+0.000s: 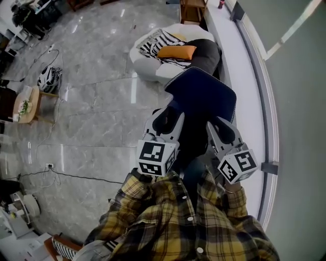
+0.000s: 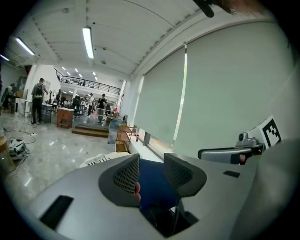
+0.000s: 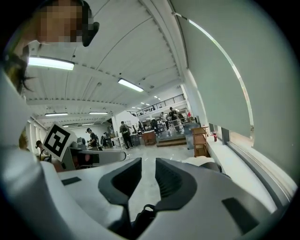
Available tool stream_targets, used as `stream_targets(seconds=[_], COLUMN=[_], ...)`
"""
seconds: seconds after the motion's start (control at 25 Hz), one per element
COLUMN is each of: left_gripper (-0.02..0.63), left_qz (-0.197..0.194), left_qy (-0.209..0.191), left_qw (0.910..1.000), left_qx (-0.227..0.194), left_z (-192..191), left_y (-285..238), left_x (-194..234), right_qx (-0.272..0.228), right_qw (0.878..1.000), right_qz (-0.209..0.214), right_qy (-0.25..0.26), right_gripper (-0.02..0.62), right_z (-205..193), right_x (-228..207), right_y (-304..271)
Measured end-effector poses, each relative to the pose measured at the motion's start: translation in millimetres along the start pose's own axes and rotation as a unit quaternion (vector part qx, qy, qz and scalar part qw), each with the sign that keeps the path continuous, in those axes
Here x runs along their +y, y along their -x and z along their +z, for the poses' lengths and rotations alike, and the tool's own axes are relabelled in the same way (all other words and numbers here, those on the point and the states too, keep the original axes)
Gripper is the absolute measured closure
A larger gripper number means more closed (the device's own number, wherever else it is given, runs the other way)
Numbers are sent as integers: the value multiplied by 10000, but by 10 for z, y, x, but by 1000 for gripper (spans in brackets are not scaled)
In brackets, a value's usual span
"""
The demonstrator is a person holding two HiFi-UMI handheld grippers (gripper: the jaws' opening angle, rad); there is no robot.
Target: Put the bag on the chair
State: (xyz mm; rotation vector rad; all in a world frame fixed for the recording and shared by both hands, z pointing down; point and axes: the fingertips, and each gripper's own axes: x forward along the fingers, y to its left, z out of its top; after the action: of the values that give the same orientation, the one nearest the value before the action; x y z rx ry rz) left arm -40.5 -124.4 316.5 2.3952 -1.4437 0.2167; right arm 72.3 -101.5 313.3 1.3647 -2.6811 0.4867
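Observation:
A dark navy bag (image 1: 204,94) hangs in the air between my two grippers, in front of my plaid shirt. My left gripper (image 1: 170,114) grips its left side; in the left gripper view the blue fabric of the bag (image 2: 152,185) fills the gap between the jaws of the left gripper (image 2: 151,171). My right gripper (image 1: 216,125) holds the right side; in the right gripper view a black strap (image 3: 144,213) sits low between the narrowly spaced jaws of the right gripper (image 3: 147,176). The chair (image 1: 153,66), a white soft seat with an orange cushion (image 1: 177,52) and a patterned throw, stands just beyond the bag.
A white window ledge (image 1: 244,51) runs along the right. A small wooden table (image 1: 25,104) and a helmet-like object (image 1: 49,79) stand at the left, and a black cable (image 1: 76,177) lies on the marble floor. Wooden shelving (image 1: 192,10) stands behind the chair.

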Motion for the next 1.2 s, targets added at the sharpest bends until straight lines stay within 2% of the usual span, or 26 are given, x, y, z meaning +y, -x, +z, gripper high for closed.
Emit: stream_targets(seconds=[0.16, 0.32, 0.48, 0.72, 1.2], left_gripper=[459, 535, 566, 586, 588], left_qz=[-233, -105, -139, 11, -97], left_qy=[-206, -457, -380, -387, -487], left_qw=[9994, 9977, 9970, 9967, 9959], left_qx=[-163, -482, -660, -719, -762], left_z=[105, 173, 215, 238, 305], left_y=[159, 311, 459, 522, 471], left_x=[-207, -286, -315, -251, -207], right_qx=[-129, -230, -234, -310, -241], right_qw=[9994, 9989, 9984, 9977, 9977], right_qz=[43, 346, 484, 577, 562], right_qy=[305, 214, 165, 191, 275], right_gripper=[511, 532, 551, 577, 578], right_z=[118, 138, 116, 106, 101], right_x=[148, 318, 493, 578, 551], right_y=[133, 221, 255, 251, 140])
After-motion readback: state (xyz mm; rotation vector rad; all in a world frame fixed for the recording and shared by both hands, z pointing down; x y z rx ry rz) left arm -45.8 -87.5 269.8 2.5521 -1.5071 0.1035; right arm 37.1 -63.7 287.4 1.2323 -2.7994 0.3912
